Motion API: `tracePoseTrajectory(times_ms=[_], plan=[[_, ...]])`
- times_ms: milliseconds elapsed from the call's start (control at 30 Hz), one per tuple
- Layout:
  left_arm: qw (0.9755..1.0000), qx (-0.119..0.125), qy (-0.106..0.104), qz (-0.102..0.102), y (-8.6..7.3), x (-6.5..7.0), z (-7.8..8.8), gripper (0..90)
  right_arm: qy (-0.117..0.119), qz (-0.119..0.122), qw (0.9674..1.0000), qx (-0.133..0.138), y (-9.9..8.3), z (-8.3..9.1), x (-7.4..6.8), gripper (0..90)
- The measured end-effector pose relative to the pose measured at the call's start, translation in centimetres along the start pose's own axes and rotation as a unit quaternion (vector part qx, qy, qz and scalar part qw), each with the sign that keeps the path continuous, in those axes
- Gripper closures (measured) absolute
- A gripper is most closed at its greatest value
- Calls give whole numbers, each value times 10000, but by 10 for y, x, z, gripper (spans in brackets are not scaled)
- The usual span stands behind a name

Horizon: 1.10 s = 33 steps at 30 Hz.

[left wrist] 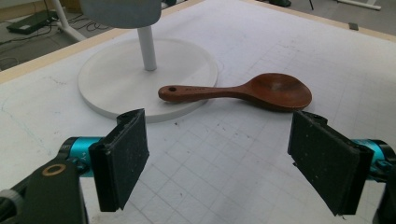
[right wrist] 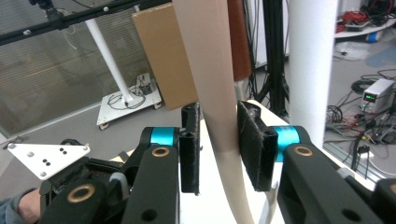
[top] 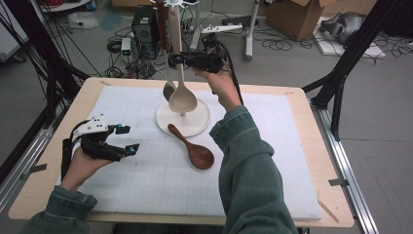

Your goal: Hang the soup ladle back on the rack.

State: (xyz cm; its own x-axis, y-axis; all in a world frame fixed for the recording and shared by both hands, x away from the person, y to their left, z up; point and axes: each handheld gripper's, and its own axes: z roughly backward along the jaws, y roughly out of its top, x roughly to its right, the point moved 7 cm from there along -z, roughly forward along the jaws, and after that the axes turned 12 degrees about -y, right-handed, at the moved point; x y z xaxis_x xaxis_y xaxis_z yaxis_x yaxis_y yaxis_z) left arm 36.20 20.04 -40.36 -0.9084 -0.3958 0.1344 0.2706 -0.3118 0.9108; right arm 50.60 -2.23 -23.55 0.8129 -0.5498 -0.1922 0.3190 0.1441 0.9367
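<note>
One long-handled cream-coloured spoon (top: 182,100) hangs upright from the top of a white rack, its bowl just above the rack's round white base plate (top: 197,122) at the middle of the far half of the table. The right gripper (top: 176,60) is raised to the spoon's handle with its jaws level. In the right gripper view the handle (right wrist: 217,93) stands between the two black pads (right wrist: 252,144), which are nearly closed but appear to stand just clear of it rather than pinching it, so the spoon seems to hang from the rack on its own. Just left of it and partly behind, a smaller grey metal spoon (top: 168,90) also dangles from the rack. A dark brown wooden spoon (top: 192,146) lies flat on the white gridded mat (top: 272,146), handle tip resting on the near rim of the base plate and bowl pointing toward the near right. At the near left, the left gripper (top: 127,139) sits low over the mat, jaws wide apart and empty, aimed at the brown spoon (left wrist: 233,91) but well short of it. Judged from this, two spoons are hung and the brown one is still to be picked up and hung.
</note>
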Motion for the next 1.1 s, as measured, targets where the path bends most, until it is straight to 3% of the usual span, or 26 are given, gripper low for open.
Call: tracePoseTrajectory(times_ms=[533, 733, 1100], plan=[[10000, 6, 76, -12, 2, -2, 3, 204, -216, 69, 9997, 23, -10, 20, 5, 672], [10000, 27, 72, -1, 2, -2, 3, 204, -174, 89, 9998, -10, -15, 24, 3, 686], [10000, 18, 69, 56, 0, -4, 4, 202, -13, 170, 9999, 11, -10, 36, -1, 866]])
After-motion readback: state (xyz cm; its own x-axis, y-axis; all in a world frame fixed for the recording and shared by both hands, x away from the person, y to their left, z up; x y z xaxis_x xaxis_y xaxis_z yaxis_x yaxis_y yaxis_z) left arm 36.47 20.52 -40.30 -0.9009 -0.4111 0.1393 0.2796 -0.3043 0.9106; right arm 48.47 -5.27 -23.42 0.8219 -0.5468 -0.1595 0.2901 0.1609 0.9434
